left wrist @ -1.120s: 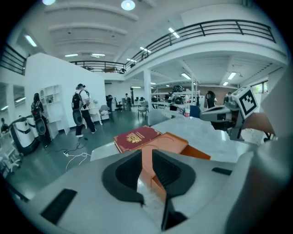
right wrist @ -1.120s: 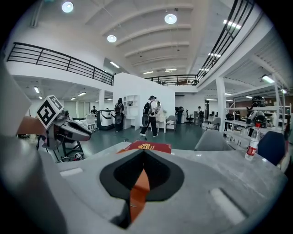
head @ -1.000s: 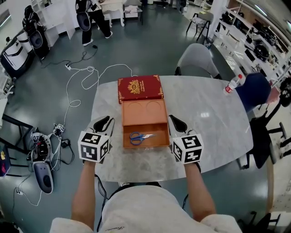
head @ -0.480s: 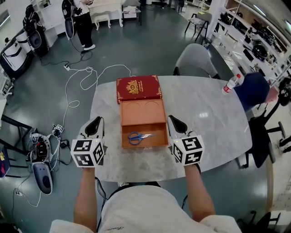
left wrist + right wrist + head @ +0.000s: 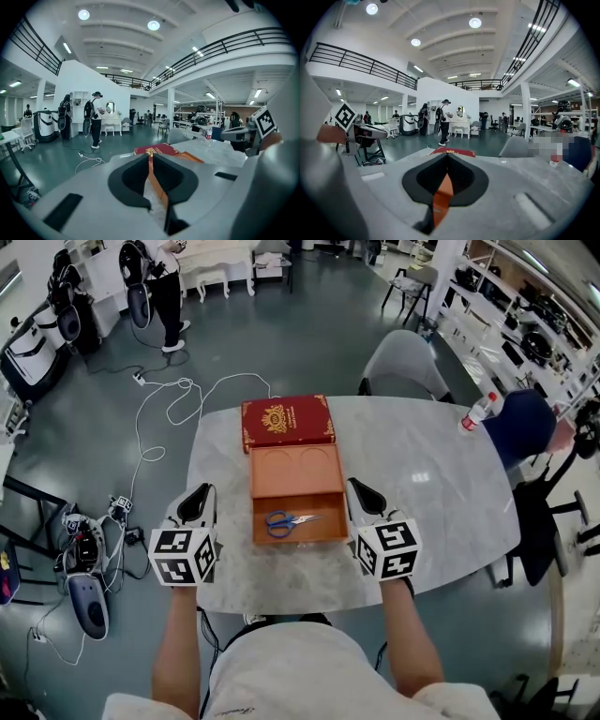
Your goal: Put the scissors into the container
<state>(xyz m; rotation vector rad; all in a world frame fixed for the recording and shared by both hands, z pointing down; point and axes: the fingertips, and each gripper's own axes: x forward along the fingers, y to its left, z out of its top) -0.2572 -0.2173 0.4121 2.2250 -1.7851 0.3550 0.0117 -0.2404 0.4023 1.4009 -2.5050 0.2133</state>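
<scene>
**Big hall, marble table: scissors look boxed already**

Wide open hall with balcony rails overhead and cables on the grey floor. The marble table (image 5: pixel 441 493) holds the orange container (image 5: pixel 298 465), with its red lid (image 5: pixel 286 422) lying flat just behind it, so the box is open from above. The left gripper (image 5: pixel 195 501) and right gripper (image 5: pixel 364 495) hang on either side of the box, not touching it. Both have their jaws pressed together on nothing, which I'd read as parked. The blue-handled scissors (image 5: pixel 286 520) lie flat in the near compartment, so the job looks done.
</scene>
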